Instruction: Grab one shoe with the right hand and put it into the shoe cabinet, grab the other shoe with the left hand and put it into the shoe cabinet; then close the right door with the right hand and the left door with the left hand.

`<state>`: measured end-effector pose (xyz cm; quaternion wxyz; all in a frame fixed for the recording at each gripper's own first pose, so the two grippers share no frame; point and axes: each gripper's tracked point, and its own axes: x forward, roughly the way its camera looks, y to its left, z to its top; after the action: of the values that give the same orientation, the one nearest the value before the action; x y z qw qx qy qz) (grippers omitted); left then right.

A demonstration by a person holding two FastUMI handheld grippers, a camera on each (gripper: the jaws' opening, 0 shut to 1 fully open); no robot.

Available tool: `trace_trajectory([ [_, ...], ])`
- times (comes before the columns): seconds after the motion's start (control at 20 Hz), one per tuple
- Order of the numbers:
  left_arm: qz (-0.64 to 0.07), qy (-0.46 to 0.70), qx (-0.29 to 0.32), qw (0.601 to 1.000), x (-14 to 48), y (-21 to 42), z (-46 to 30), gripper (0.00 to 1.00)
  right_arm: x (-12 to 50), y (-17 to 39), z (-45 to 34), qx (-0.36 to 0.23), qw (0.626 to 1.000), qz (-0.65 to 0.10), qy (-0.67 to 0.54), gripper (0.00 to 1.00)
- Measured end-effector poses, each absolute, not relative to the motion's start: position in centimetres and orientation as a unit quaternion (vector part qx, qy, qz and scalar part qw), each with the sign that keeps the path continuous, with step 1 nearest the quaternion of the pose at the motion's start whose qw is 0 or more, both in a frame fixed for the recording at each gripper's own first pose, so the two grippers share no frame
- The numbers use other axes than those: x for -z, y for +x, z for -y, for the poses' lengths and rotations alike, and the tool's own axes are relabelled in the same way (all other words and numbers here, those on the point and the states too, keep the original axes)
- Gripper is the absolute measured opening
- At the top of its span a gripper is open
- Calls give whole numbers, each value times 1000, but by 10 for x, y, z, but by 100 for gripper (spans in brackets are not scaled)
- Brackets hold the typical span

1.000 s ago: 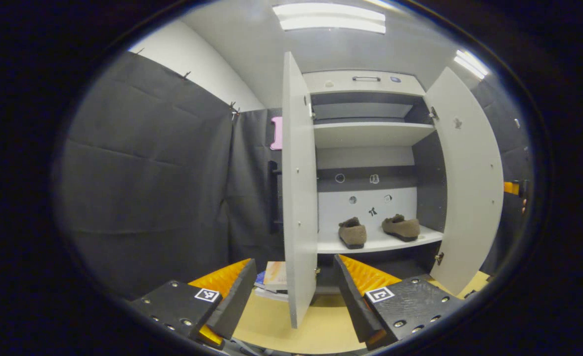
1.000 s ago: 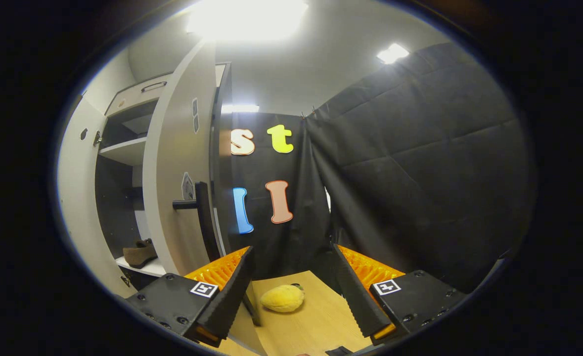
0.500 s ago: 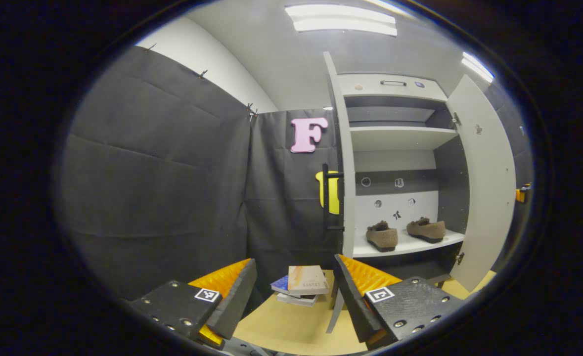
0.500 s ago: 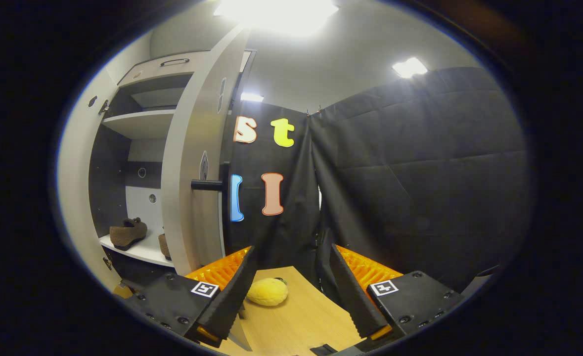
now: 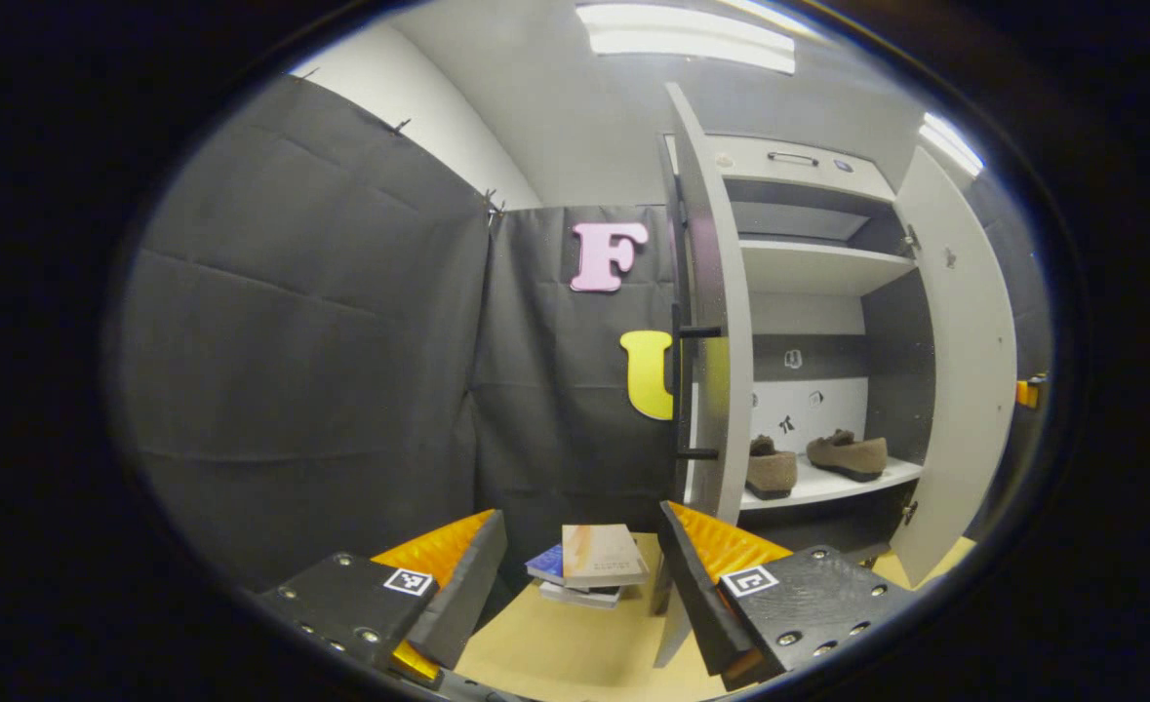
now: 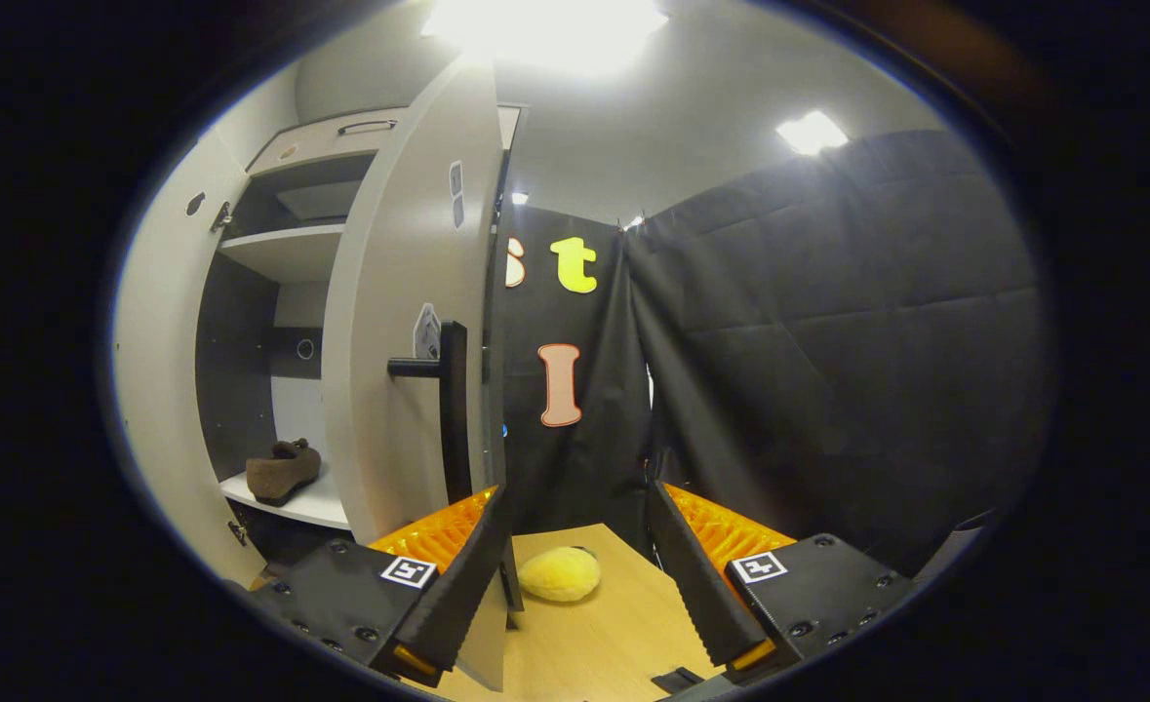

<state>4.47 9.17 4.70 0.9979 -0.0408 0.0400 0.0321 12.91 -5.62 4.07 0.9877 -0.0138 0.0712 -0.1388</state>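
Two brown suede shoes (image 5: 772,468) (image 5: 848,453) stand side by side on the white lower shelf (image 5: 828,486) of the open shoe cabinet. In the left gripper view the left door (image 5: 716,322) is nearly edge-on, its black handle (image 5: 680,390) facing me. My left gripper (image 5: 575,575) is open and holds nothing, just left of that door's lower part. In the right gripper view the right door (image 6: 399,322) and its black handle (image 6: 453,409) stand close ahead on the left, with one shoe (image 6: 284,470) visible behind it. My right gripper (image 6: 575,570) is open and holds nothing.
A small stack of books (image 5: 589,567) lies on the wooden floor (image 5: 575,643) left of the cabinet. A yellow plush toy (image 6: 560,573) lies on the floor between my right fingers, farther off. Black cloth walls close both sides. The far right door (image 5: 965,370) hangs wide open.
The left gripper has moved left, round to the left door's outer side, so its handle now faces me. The right gripper has closed in on the right door's handle. Both doors stay open.
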Motion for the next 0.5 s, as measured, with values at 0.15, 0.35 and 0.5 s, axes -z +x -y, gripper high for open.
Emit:
trace_trajectory([
  [0.15,-42,-45,-24,998,-42,55,-93,90,-40,130,42,133,989,-71,-6,94],
  [0.35,-44,-46,-15,998,-39,64,-96,93,-39,135,13,107,992,-69,-5,94],
  [0.5,-45,-48,-12,998,-39,69,-99,90,-38,144,-6,90,994,-68,7,94],
])
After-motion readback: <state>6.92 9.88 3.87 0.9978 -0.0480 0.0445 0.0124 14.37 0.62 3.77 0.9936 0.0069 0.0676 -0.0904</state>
